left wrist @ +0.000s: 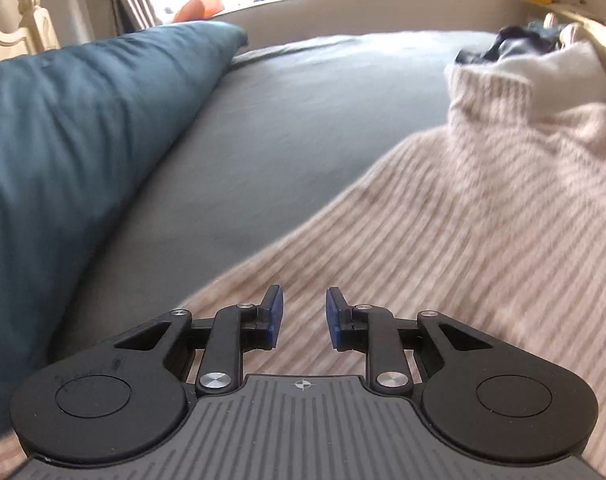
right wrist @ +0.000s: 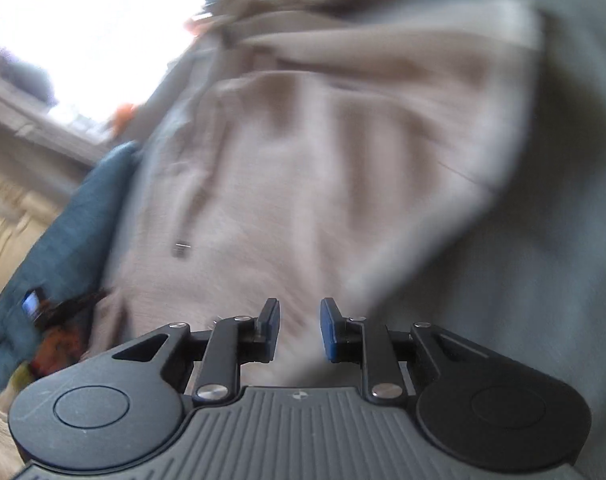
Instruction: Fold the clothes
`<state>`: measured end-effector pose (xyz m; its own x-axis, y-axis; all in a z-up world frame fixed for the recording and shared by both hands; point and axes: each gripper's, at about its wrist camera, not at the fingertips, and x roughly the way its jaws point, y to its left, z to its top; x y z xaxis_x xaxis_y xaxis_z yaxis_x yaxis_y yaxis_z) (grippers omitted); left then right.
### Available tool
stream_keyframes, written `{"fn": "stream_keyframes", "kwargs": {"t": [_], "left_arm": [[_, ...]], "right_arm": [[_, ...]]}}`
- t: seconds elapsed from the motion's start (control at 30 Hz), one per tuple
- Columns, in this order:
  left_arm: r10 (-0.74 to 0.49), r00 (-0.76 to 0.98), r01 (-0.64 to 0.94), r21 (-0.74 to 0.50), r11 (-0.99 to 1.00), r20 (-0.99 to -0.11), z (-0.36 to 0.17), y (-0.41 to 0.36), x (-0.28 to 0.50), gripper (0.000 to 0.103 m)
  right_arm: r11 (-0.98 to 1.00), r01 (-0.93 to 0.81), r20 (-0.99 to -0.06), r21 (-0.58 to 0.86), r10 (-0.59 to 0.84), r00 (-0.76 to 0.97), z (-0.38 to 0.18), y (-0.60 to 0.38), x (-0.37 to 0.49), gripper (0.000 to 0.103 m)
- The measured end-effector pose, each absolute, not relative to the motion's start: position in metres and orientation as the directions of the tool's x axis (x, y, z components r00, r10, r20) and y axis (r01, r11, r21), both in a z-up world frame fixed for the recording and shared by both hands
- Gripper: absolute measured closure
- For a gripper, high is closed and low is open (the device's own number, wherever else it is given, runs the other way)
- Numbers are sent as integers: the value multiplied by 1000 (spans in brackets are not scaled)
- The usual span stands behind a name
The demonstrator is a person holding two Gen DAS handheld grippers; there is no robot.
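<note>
While both grippers hang free above the bed, the work seems to stand between two folds, or just after a release. On the left lies one dark teal pillow [left wrist: 75, 128], and beside it the grey bedsheet [left wrist: 303, 120] stretches toward the window. Next comes the left gripper [left wrist: 304, 314]: its jaws stand a little apart and nothing is between them; below them I see only the edge of the sweater. One cream ribbed sweater [left wrist: 443, 220] lies spread on the sheet to the right, its high collar pointing away. Behind it there is a small pile of other clothes [left wrist: 543, 40]; I cannot count them.

The right view is blurred. One beige garment [right wrist: 323, 152], probably the same sweater, lies flat on the sheet, and the right gripper [right wrist: 300, 330] is also slightly parted and empty.

I judge that the next move needs a new grasp: each gripper should go down to an edge or a sleeve and pinch only one layer.
</note>
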<state>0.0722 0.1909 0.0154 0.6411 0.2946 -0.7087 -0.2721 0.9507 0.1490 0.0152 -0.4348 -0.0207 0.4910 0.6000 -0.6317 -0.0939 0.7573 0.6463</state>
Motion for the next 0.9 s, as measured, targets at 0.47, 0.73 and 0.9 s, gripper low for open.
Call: {"fn": "stream_keyframes", "kwargs": {"t": [0.47, 0.73, 0.9], "left_arm": [[267, 732, -292, 65, 954, -627, -37, 151, 146, 71], [296, 776, -313, 68, 947, -556, -47, 147, 142, 69], [267, 774, -317, 14, 948, -575, -40, 156, 142, 69]], "right_arm": [[772, -420, -671, 478, 629, 393, -5, -182, 235, 61], [817, -417, -761, 397, 548, 348, -37, -134, 285, 79], [762, -487, -673, 426, 627, 392, -21, -147, 262, 94]]}}
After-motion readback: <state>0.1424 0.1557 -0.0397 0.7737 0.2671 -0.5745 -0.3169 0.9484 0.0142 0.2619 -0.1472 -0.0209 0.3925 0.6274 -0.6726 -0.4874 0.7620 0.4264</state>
